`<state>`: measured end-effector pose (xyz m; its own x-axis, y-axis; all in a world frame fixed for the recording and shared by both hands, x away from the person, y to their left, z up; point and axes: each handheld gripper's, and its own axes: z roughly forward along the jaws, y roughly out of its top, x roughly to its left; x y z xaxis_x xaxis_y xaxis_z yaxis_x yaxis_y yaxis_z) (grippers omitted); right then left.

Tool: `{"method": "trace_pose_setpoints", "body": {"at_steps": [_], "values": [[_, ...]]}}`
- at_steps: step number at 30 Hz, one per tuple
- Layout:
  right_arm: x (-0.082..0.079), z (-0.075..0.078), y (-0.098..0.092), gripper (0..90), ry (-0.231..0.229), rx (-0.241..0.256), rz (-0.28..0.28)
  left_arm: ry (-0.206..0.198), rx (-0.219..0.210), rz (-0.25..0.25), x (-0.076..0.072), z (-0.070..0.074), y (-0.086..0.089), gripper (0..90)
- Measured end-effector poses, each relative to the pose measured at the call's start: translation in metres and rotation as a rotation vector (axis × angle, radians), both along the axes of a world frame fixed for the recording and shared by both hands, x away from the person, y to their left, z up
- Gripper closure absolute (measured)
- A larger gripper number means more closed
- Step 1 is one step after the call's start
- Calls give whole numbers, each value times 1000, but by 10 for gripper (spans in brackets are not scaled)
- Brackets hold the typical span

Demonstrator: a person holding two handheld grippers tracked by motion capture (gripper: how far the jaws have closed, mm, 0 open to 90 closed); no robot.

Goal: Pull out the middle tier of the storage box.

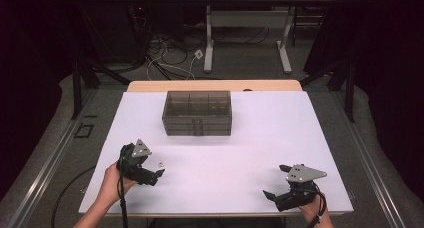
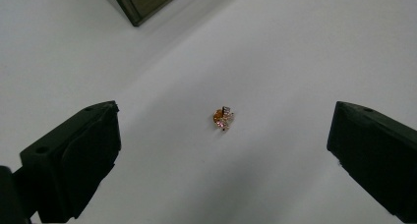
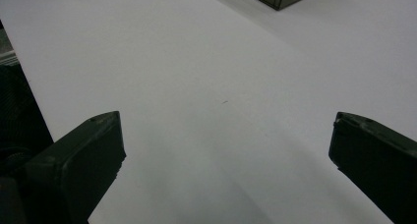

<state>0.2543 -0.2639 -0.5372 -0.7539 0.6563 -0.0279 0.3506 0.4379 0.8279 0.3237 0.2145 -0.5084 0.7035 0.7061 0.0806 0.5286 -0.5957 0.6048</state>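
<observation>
From above, the left tongs hover spread on the white worktop, a tiny trinket just at their twelve o'clock. Along the left tongs, it glints orange and silver, lying between wide jaws. The right tongs gape over bare worktop.

My left gripper, at the lower left of the high view, is a chunky black body topped by a small grey three-cornered plate dotted with dark screw holes. A black cable trails from it to the bottom edge of the frame. My right gripper, at the lower right, carries a longer grey plate of the same kind with small dark holes. In each gripper view my two jaws rise from the bottom corners as matte black blocks with bevelled tips and a small round recess on top. My forearms are bare, no sleeves.
</observation>
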Motion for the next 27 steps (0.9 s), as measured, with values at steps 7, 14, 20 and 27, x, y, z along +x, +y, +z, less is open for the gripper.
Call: {"method": "trace_pose_setpoints", "body": {"at_steps": [7,14,20,27], "values": [[0,0,1,0,-1,5,-1,50,-11,1,12,4,-6,0],[1,0,0,0,10,-2,3,109,10,0,28,8,-15,0],[1,0,0,0,5,2,2,137,42,-4,38,12,-27,0],[0,0,2,0,3,2,5,209,98,33,53,13,-36,0]]}}
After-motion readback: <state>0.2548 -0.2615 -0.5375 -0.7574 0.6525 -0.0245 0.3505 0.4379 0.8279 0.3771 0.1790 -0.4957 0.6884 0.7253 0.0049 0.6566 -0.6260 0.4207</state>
